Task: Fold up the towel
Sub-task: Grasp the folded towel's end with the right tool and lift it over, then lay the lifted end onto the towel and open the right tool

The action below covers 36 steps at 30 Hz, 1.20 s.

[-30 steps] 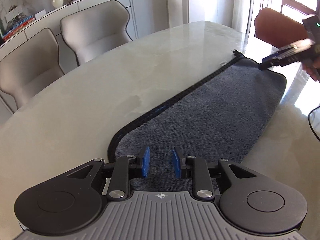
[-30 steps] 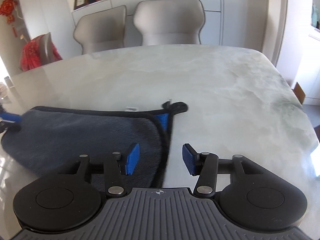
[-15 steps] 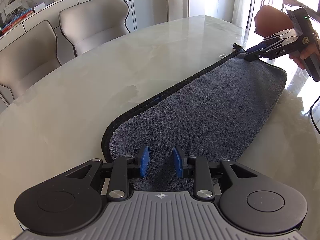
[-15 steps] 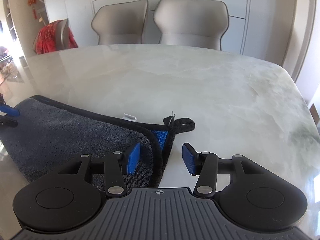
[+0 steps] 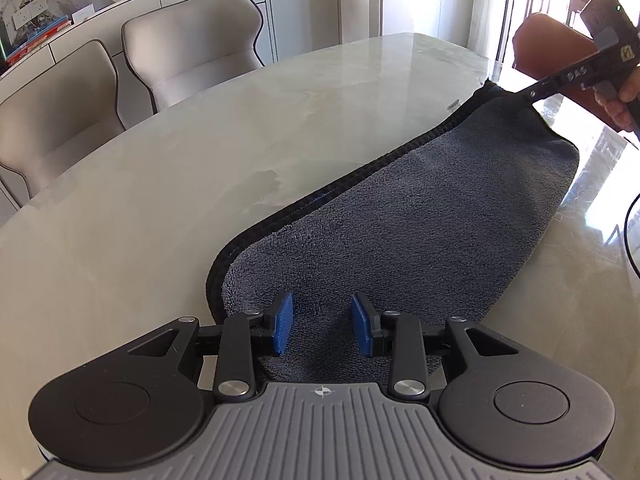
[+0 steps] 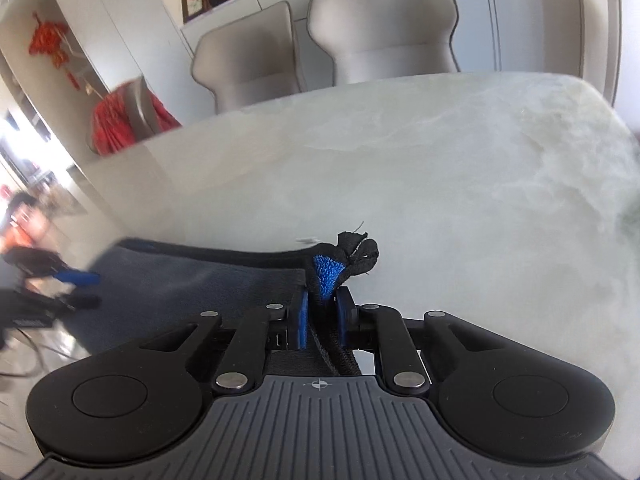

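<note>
Two grippers work one grey towel that lies folded on the pale marble bench, its black-bound edge running diagonally from the near end to the far right corner. At the near end the left gripper hangs over the towel with its blue fingers parted and opening further; the plush cloth shows in the gap beneath them, but the pads press on nothing. At the far corner the right gripper has its fingers drawn in tight and closing on the towel's corner, with the black hem and a patch of blue underside bunched up between the pads and a small black hanging loop sticking out just past the tips. From the left wrist view that same corner is lifted off the bench, pulled to a point at the tips of the right gripper, while a hand grips the handle behind it. The rest of the towel lies flat on the bench, its rounded folded side toward the bright window edge. Two beige upholstered chairs stand at the far side of the bench, in front of a white sideboard. A thin black cable curves at the right edge.
</note>
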Available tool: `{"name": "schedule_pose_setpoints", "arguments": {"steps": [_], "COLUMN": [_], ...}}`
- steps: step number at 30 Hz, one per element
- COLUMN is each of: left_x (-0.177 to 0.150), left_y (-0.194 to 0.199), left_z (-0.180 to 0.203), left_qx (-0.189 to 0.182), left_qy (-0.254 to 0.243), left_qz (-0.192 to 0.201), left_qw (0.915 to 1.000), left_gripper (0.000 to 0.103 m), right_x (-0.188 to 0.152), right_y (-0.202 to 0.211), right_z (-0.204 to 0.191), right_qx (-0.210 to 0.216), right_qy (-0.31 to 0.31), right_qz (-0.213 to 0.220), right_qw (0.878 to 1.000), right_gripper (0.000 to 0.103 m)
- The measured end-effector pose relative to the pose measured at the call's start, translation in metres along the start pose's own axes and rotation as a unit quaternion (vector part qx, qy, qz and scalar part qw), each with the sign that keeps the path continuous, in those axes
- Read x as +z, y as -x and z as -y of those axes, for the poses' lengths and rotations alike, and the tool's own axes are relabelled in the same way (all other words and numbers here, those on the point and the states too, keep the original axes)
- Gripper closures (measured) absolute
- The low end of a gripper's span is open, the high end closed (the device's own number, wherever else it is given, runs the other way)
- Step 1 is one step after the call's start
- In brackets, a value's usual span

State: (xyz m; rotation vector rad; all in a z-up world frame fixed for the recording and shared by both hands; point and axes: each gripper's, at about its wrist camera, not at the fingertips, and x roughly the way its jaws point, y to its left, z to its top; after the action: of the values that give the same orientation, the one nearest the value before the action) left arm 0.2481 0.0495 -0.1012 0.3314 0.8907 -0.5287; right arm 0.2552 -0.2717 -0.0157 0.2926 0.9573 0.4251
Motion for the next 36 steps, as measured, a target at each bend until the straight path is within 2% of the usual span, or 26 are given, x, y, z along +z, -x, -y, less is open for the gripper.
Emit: {"name": "schedule_pose_setpoints", "arguments": {"steps": [6, 11, 20, 28, 36], "left_x": [-0.003, -0.012, -0.032, -0.048, -0.052], "left_y": [0.013, 0.024, 0.048, 0.060, 0.062], "left_z": [0.001, 0.000, -0.011, -0.023, -0.026], "left_qx": [-0.001, -0.002, 0.003, 0.002, -0.009], "left_qy": [0.002, 0.009, 0.031, 0.057, 0.062], "left_qz": [0.017, 0.025, 0.041, 0.048, 0.051], "left_qw": [0.9999, 0.9996, 0.9987, 0.9972, 0.9967], "left_gripper": [0.069, 0.069, 0.068, 0.068, 0.067], "right_x": [0.019, 0.033, 0.038, 0.033, 0.024], "right_y": [0.004, -0.010, -0.074, -0.135, -0.167], "right_z": [-0.034, -0.058, -0.114, -0.153, -0.168], "right_qx": [0.059, 0.102, 0.154, 0.151, 0.135], "right_qy": [-0.050, -0.128, -0.216, -0.235, -0.226], "right_qz": [-0.008, -0.006, -0.004, -0.020, -0.033], "right_qw": [0.997, 0.987, 0.964, 0.960, 0.964], "right_gripper": [0.089, 0.089, 0.088, 0.088, 0.086]}}
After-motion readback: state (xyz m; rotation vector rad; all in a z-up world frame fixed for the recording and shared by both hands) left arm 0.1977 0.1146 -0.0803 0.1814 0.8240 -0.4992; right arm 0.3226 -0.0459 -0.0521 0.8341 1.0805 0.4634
